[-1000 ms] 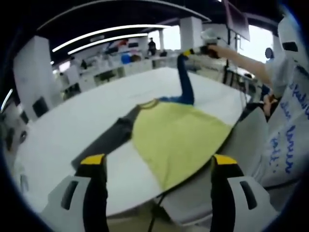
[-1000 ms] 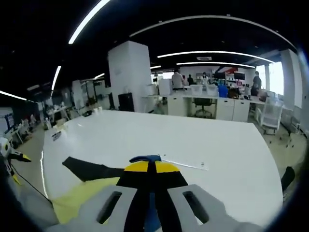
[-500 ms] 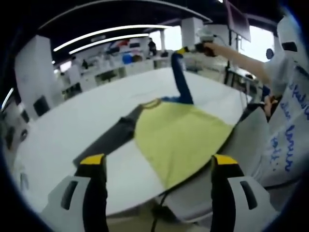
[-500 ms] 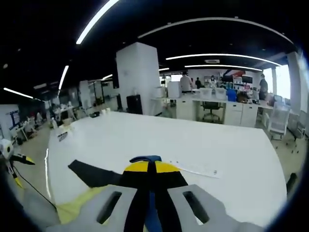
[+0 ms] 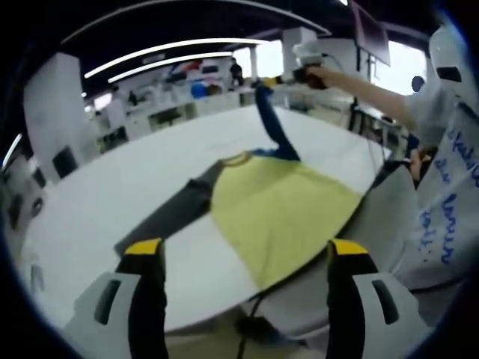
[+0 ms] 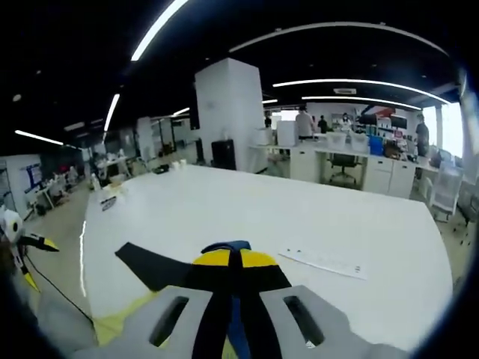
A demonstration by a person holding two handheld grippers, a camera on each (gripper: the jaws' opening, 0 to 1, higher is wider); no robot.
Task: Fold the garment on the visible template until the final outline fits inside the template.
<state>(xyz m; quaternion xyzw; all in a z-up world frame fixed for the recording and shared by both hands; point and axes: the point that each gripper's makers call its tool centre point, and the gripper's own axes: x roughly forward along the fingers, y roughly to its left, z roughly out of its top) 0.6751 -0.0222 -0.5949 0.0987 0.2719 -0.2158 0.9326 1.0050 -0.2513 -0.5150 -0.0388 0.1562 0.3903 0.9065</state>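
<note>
The left gripper (image 5: 243, 258) hangs wide open and empty at lower frame. Mid-frame on the white table (image 5: 112, 202) lies the yellow long-sleeved shirt with one grey and one blue sleeve (image 5: 281, 209) — limp, light cloth. The right gripper (image 6: 233, 259), clamped on the blue cuff, lifts it upper right — grip hems next.

Open-plan office or lab: white desks (image 6: 340, 166), office chairs (image 6: 330, 166), strip ceiling lights (image 6: 153, 28), big white table (image 6: 247, 217).
</note>
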